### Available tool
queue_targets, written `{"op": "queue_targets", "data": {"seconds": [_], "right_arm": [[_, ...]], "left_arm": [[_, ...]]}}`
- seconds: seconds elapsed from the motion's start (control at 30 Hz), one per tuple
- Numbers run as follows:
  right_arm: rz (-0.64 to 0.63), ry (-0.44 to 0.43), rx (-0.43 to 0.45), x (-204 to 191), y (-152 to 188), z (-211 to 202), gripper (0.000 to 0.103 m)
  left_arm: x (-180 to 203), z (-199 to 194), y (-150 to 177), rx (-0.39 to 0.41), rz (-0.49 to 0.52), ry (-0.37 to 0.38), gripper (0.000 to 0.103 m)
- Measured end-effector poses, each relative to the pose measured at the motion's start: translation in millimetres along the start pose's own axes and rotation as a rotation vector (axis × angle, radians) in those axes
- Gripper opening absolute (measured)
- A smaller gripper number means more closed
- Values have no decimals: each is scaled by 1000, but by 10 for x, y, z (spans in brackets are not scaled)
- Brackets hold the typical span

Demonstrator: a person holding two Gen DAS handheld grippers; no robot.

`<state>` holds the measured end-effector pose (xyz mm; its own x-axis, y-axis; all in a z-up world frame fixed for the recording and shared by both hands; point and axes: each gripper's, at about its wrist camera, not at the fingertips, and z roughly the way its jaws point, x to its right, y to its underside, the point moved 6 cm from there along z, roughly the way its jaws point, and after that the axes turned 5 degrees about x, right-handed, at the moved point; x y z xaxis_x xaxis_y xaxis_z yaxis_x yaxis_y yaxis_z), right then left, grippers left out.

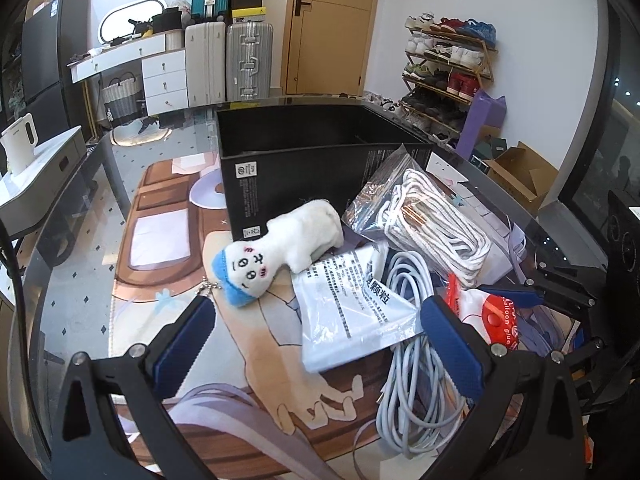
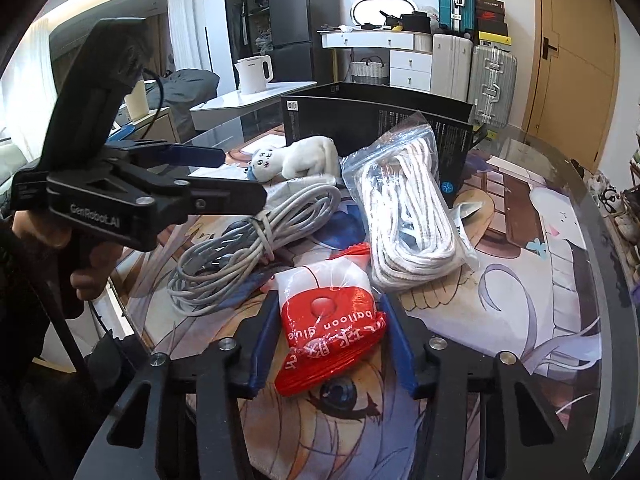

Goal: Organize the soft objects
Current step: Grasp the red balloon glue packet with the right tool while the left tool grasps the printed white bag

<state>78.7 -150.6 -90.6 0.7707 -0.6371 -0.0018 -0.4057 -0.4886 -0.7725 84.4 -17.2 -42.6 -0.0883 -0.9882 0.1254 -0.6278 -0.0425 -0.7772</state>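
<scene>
A white plush toy with a blue cap lies against the open black box; the toy also shows in the right wrist view. A white printed pouch, a grey cable coil and a clear bag of white rope lie to its right. My left gripper is open above the pouch and cable, and it shows from the side in the right wrist view. My right gripper is shut on the red-and-white balloon glue bag, which also shows in the left wrist view.
The glass table carries a cartoon-print mat. The black box stands behind the rope bag and cable. A white kettle sits on a side table. Suitcases and a shoe rack stand by the wall.
</scene>
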Motion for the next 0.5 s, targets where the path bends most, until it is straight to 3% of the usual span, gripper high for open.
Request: {"op": "queue_targets", "data": {"seconds": [0.5], "right_arm": [[11, -7, 58, 38, -44, -159, 47]], "left_arm": [[-78, 129, -55, -20, -63, 5, 103]]}}
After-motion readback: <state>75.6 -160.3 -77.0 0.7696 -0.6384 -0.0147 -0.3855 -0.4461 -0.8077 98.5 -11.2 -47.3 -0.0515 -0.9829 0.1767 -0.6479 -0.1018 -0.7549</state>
